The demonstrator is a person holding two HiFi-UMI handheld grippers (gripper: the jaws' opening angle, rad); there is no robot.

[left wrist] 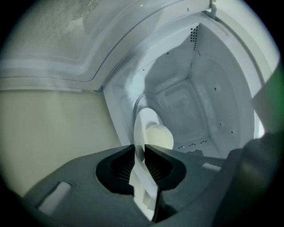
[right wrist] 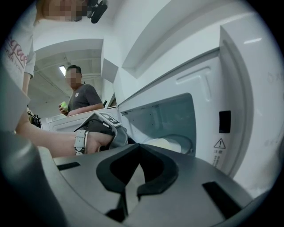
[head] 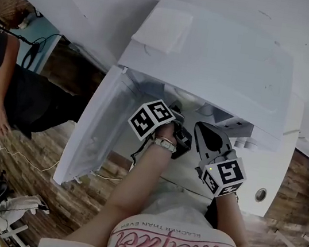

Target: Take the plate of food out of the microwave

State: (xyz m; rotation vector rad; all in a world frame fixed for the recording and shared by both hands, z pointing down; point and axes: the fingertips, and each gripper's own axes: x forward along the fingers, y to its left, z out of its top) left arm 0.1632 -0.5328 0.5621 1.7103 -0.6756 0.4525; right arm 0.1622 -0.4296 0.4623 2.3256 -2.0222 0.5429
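Note:
The white microwave [head: 222, 61] stands with its door [head: 92, 133] swung open to the left. My left gripper [left wrist: 139, 148] reaches into the cavity [left wrist: 199, 102] and is shut on the rim of a white plate [left wrist: 143, 126], seen edge-on. A pale rounded piece of food [left wrist: 159, 136] lies on the plate. In the head view the left gripper [head: 178, 131] has its tips hidden inside the opening. My right gripper [head: 207, 131] hovers just outside the opening, to the right, shut with nothing in it [right wrist: 138, 145]. From there I see the plate [right wrist: 166, 144] on the turntable.
A folded white sheet [head: 163, 28] lies on top of the microwave. Its control panel [right wrist: 248, 88] is right of the opening. A person in dark clothes [head: 8, 91] stands at the left. Cables [head: 21, 157] and gear lie on the wooden floor.

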